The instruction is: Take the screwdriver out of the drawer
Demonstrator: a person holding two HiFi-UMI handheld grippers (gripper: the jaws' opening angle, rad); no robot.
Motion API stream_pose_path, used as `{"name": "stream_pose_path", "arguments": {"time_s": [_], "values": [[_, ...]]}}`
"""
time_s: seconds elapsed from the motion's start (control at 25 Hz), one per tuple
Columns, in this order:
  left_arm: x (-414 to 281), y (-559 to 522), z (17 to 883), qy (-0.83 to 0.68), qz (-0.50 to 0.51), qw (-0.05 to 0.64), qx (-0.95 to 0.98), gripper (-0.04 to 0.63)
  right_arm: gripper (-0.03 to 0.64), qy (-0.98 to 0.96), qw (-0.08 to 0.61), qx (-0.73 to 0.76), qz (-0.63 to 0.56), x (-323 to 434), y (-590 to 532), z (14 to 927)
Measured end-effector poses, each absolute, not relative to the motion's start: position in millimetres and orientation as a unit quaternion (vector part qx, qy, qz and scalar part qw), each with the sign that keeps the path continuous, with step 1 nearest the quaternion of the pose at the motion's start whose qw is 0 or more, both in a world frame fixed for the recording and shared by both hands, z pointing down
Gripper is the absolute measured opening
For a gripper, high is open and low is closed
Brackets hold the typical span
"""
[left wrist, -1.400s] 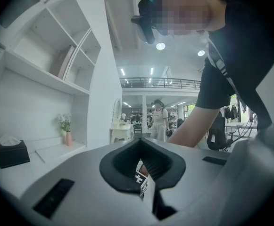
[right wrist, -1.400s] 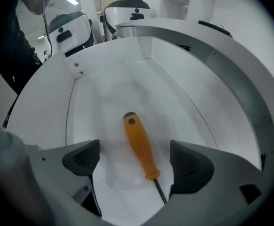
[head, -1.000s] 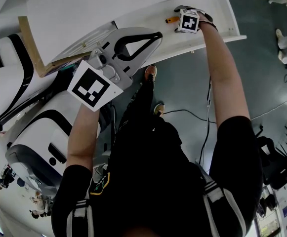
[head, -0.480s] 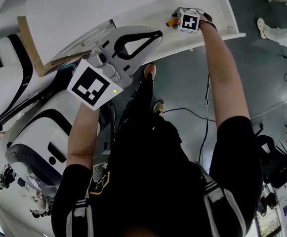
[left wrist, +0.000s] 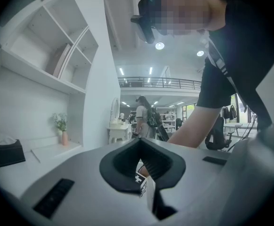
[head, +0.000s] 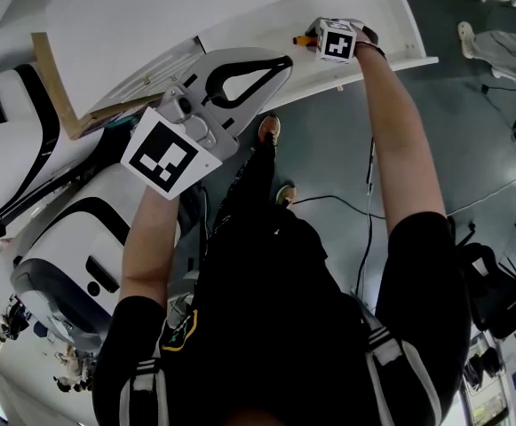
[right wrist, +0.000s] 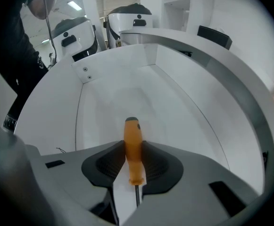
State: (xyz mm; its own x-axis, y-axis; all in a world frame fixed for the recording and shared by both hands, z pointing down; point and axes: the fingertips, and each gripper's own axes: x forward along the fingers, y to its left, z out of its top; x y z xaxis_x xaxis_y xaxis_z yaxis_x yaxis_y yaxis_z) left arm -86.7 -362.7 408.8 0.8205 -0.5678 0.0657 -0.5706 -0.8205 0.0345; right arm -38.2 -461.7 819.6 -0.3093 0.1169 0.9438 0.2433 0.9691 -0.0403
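R claw (right wrist: 133, 143) just closed further, clamped on screwdriver (right wrist: 132, 128) in drawer (right wrist: 179, 102); L claw (left wrist: 137, 141) together.

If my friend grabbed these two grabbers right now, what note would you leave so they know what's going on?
Right gripper: jaws have just been closing and now clamp the orange handle of the screwdriver.
Left gripper: shut, empty, held level, away from the drawer.
Screwdriver: inside the open white drawer.
Done: grip made.
Left: lift the screwdriver out of the drawer.
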Motion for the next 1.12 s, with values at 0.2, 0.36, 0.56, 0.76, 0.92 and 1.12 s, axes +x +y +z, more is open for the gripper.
{"name": "stream_pose_path", "arguments": {"time_s": [0.2, 0.36, 0.56, 0.76, 0.92, 1.12], "values": [[-73.3, -358.9, 402.7, -0.299, 0.027, 0.022, 0.954, 0.017, 0.132, -0.818, 0.566, -0.09, -0.049, -27.3, -461.5, 801.5], [-69.2, -357.2, 397.6, -0.302, 0.022, 0.02, 0.953, 0.017, 0.132, -0.835, 0.545, -0.064, -0.046, -27.5, -465.3, 783.3], [-63.2, -354.4, 389.8, -0.305, 0.02, 0.014, 0.952, 0.017, 0.13, -0.858, 0.511, -0.031, -0.046, -31.0, -467.8, 751.0], [-57.4, -351.5, 382.2, -0.306, 0.018, 0.005, 0.952, 0.017, 0.132, -0.884, 0.465, 0.004, -0.042, -37.2, -468.1, 709.4], [-57.0, -344.3, 374.9, -0.308, 0.016, -0.001, 0.951, 0.017, 0.132, -0.903, 0.427, 0.029, -0.049, -45.6, -462.5, 671.8], [-58.5, -331.0, 367.1, -0.309, 0.018, -0.018, 0.951, 0.017, 0.132, -0.927, 0.366, 0.067, -0.05, -51.3, -449.5, 616.6]]}}
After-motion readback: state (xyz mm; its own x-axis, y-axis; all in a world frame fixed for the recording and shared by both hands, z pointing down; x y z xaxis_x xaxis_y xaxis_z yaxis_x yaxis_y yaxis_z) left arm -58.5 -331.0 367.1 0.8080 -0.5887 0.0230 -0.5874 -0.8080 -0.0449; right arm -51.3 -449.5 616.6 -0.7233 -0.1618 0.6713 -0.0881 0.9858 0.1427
